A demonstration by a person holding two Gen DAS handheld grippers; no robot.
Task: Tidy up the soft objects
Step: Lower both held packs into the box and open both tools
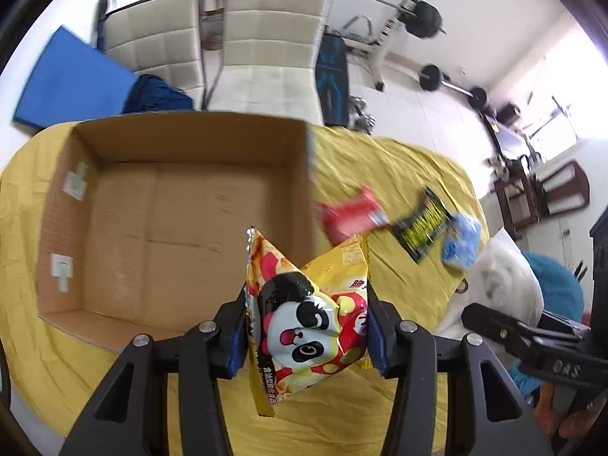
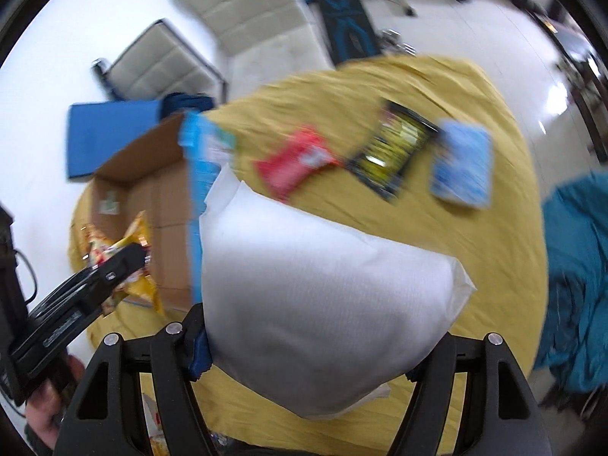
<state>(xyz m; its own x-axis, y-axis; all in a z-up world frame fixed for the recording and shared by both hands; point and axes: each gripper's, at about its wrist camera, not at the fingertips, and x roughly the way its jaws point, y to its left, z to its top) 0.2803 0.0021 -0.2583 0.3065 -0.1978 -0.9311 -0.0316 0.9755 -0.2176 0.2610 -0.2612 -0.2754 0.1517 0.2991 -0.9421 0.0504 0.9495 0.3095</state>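
Left gripper (image 1: 307, 326): fingers (image 1: 236, 332) pinching a yellow panda snack bag (image 1: 304, 323), which stands crumpled between them. Open cardboard box (image 1: 114, 144) lies just ahead and to the left of the fingers, on the yellow-clothed desk (image 1: 399, 167).

Right gripper (image 2: 309, 345): fingers (image 2: 199, 349) clamped on a white pillow-like pack (image 2: 315, 296), which bulges forward and hides the right finger's pad.

Ahead of the right fingers on the cloth, well apart from them: a red packet (image 2: 294, 163), a black-and-yellow packet (image 2: 393, 146), a blue packet (image 2: 461, 163), side by side. Views blurred; labels unreadable.
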